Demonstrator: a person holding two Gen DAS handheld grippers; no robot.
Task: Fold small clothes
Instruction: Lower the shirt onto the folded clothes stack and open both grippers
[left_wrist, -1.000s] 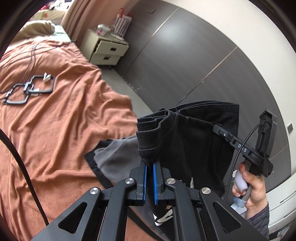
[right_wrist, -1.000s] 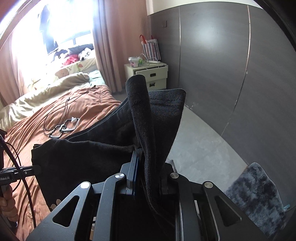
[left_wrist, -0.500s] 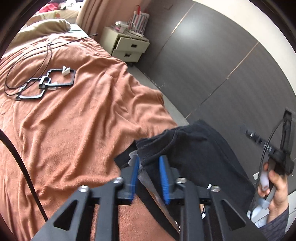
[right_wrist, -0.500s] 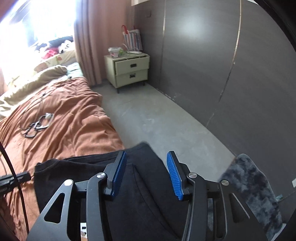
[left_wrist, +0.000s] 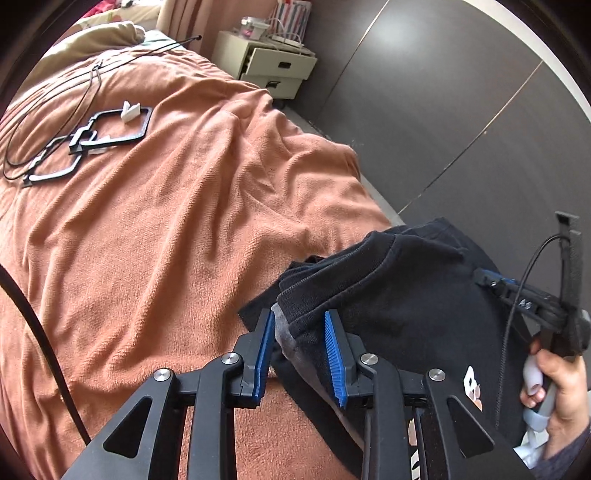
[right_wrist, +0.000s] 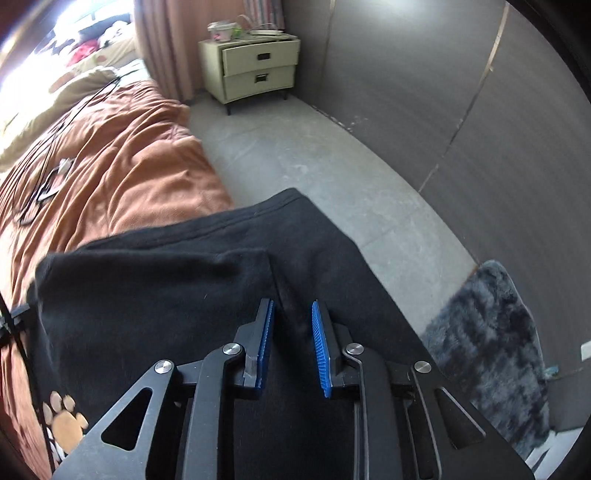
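We see the black garment (left_wrist: 399, 295) lying folded in the lower right of the left wrist view, on the near edge of the orange bedspread (left_wrist: 177, 221); in the right wrist view the same black cloth (right_wrist: 177, 295) fills the lower middle of the frame, its far hem hanging past the bed's edge over the grey floor (right_wrist: 295, 147). A paw print (right_wrist: 66, 421) in tan shows on it at the lower left of that view.

Our left gripper (left_wrist: 299, 350) is released, its blue pads spread, with the ribbed edge of the garment and a strip of its grey lining lying between them. Our right gripper (right_wrist: 290, 343) is likewise let go, pads apart over a crease in the cloth, gripping nothing. In the left wrist view the right hand (left_wrist: 557, 380) shows at the right edge, around its tool's handle.

Further out, in the upper left of the left wrist view, a black frame piece (left_wrist: 92, 140) and a thin black cable (left_wrist: 85, 85) lie on the bedspread. A cream nightstand (right_wrist: 255, 70) stands in the upper middle of the right wrist view, and a dark fuzzy rug (right_wrist: 487, 350) lies at the right.
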